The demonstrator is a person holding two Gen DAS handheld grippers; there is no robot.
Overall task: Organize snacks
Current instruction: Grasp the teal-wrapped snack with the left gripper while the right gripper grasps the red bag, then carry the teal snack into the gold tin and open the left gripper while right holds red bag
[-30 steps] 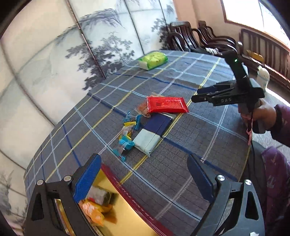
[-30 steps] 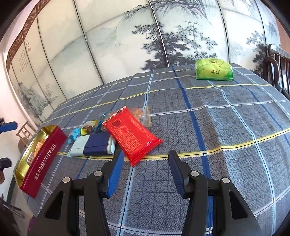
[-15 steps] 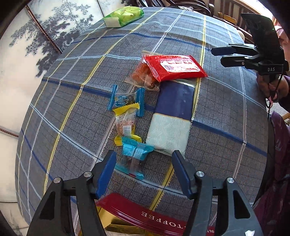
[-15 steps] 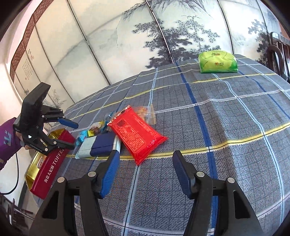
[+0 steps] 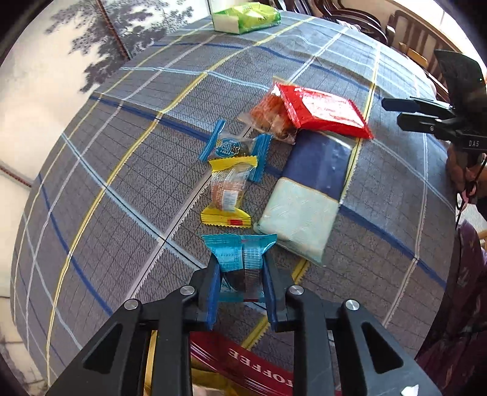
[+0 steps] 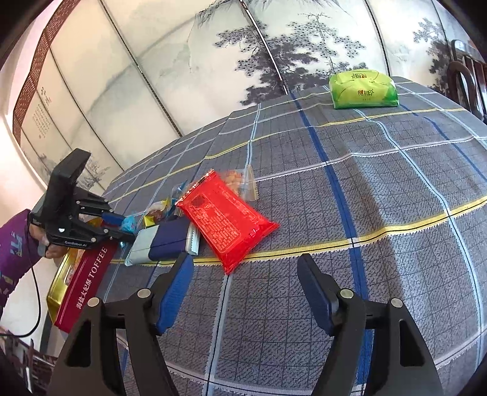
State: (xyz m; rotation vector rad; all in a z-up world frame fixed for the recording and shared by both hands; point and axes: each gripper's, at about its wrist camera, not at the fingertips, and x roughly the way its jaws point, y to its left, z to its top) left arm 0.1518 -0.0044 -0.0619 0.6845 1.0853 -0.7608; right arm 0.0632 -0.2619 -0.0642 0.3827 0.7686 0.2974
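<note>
My left gripper [image 5: 240,274] is shut on a light blue wrapped snack [image 5: 240,254] on the plaid tablecloth; it also shows in the right wrist view [image 6: 121,227]. Beyond lie a yellow wrapped snack [image 5: 229,192], a blue candy [image 5: 232,147], a clear bag of orange snacks [image 5: 269,117], a red packet [image 5: 325,111] [image 6: 226,220] and a navy and pale blue pack [image 5: 307,195] [image 6: 161,240]. The red TOFFEE tin [image 5: 243,362] [image 6: 85,283] is just under my left gripper. My right gripper [image 6: 243,280] is open and empty, in front of the red packet.
A green tissue pack [image 5: 246,16] [image 6: 363,88] lies at the table's far side. A painted folding screen [image 6: 213,61] stands behind the table. Dark wooden chairs [image 5: 404,33] stand to the right. The round table's edge [image 6: 426,362] is near my right gripper.
My left gripper swung from above the tin down to the snack pile and closed on the light blue snack. My right gripper moved slightly nearer the red packet.
</note>
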